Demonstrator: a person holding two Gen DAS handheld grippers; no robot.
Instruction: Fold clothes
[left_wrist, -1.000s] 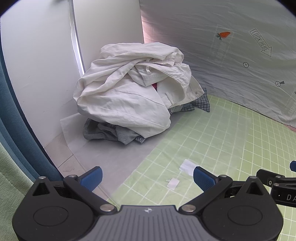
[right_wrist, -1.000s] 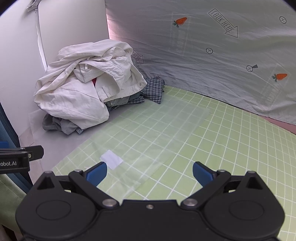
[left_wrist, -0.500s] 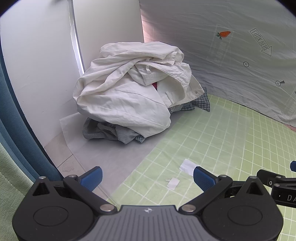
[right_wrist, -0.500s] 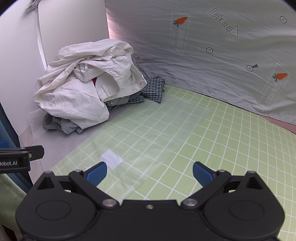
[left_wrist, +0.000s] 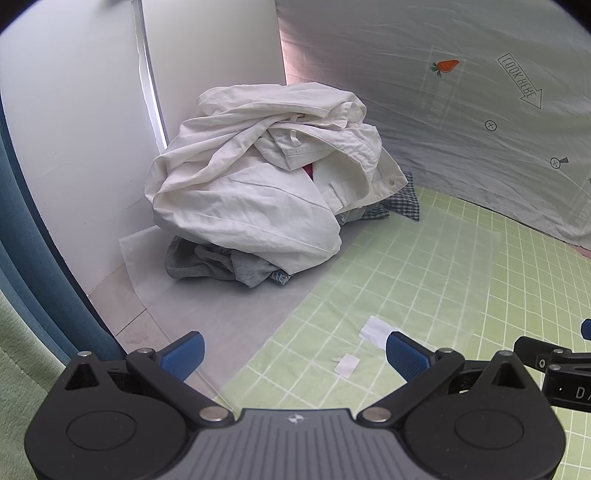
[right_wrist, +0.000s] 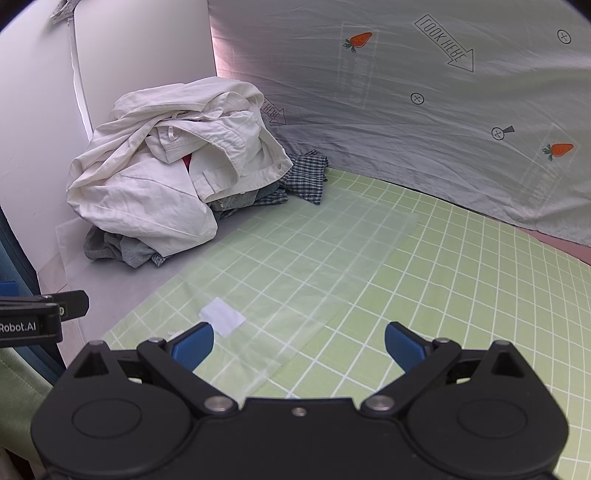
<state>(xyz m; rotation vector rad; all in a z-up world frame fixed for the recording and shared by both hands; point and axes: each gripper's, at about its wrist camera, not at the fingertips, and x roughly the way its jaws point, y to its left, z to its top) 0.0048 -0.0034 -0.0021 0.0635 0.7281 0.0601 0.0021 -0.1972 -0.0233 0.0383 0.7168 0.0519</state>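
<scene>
Left gripper (left_wrist: 293, 352) and right gripper (right_wrist: 299, 343) both spread wide, holding nothing, white shirt (right_wrist: 155, 184) heaped on clothes pile in the far corner of green grid mat (right_wrist: 424, 280), grey backdrop sheet (right_wrist: 424, 122) printed "LOOK HERE", "Robot.AI" on the left gripper's side.

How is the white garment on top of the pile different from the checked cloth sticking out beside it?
The white garment is plain and bulky, crumpled over the top of the pile; the checked cloth is dark, patterned and shows only a small part. The white garment sits high against the wall, while the checked cloth lies low, spilling onto the green grid mat. Both are unfolded, and neither claw touches them.
</scene>
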